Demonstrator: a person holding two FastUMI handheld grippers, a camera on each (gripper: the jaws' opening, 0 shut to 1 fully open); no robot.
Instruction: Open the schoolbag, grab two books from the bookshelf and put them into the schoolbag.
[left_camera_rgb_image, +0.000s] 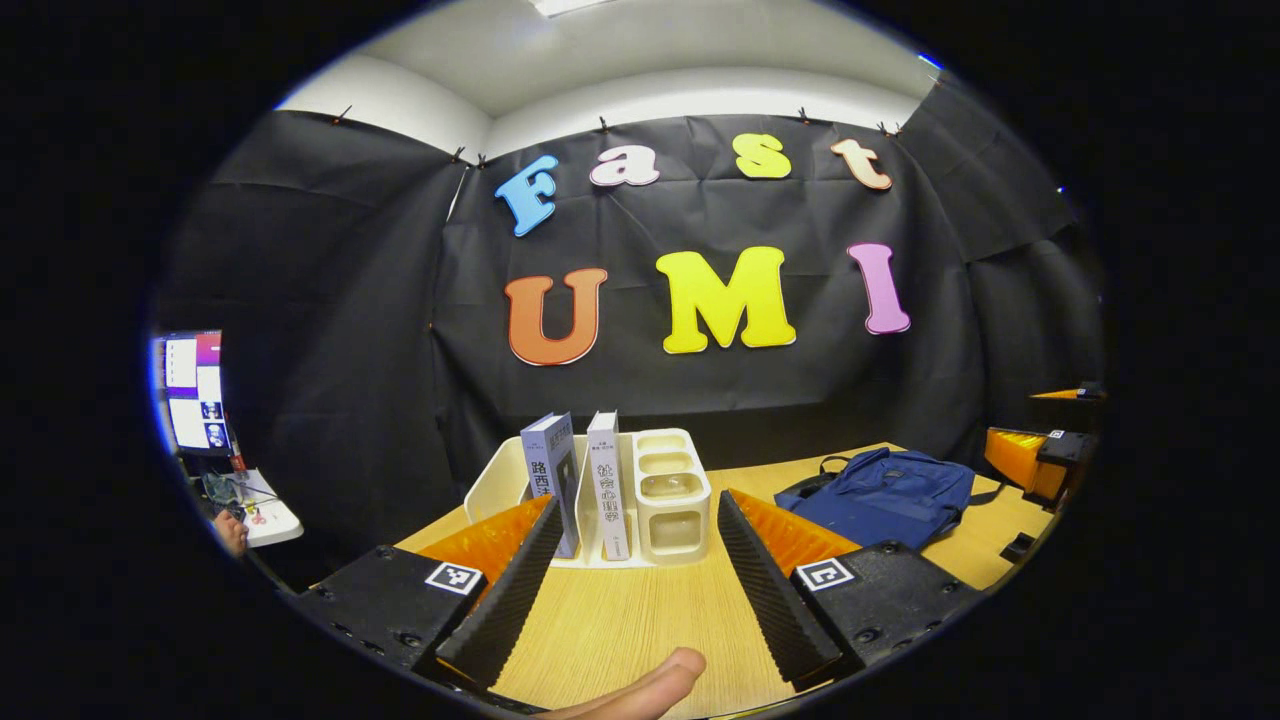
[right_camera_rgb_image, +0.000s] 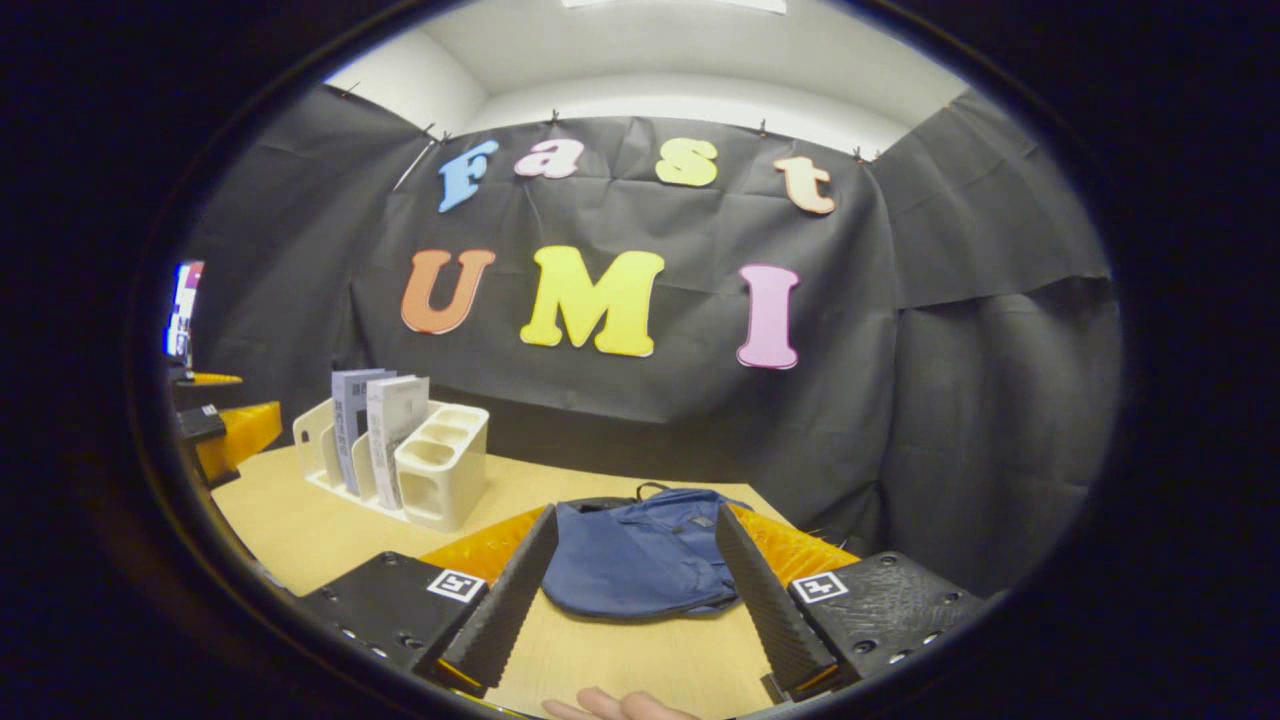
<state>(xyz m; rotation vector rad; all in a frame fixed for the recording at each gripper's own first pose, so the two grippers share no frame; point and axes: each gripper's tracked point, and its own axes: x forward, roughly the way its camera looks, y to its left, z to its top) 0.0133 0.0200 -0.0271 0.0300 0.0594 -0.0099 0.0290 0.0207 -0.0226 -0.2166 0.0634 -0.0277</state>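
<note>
A blue schoolbag (left_camera_rgb_image: 885, 495) (right_camera_rgb_image: 640, 555) lies flat and closed on the wooden table (left_camera_rgb_image: 640, 620). Two grey books (left_camera_rgb_image: 553, 478) (left_camera_rgb_image: 607, 480) stand upright in a cream bookshelf rack (left_camera_rgb_image: 672, 495) (right_camera_rgb_image: 440, 470); in the right gripper view the books (right_camera_rgb_image: 378, 430) sit far left. My left gripper (left_camera_rgb_image: 632, 590) is open, pointing at the rack from a short way back. My right gripper (right_camera_rgb_image: 632, 590) is open, with the schoolbag ahead between its fingers and nothing held. The right gripper also appears at the right edge of the left gripper view (left_camera_rgb_image: 1035, 455).
A monitor (left_camera_rgb_image: 195, 390) and a small white side table (left_camera_rgb_image: 260, 510) stand at the far left. A fingertip (left_camera_rgb_image: 650, 685) shows at the bottom of the left gripper view. Black cloth walls close the booth behind the table.
</note>
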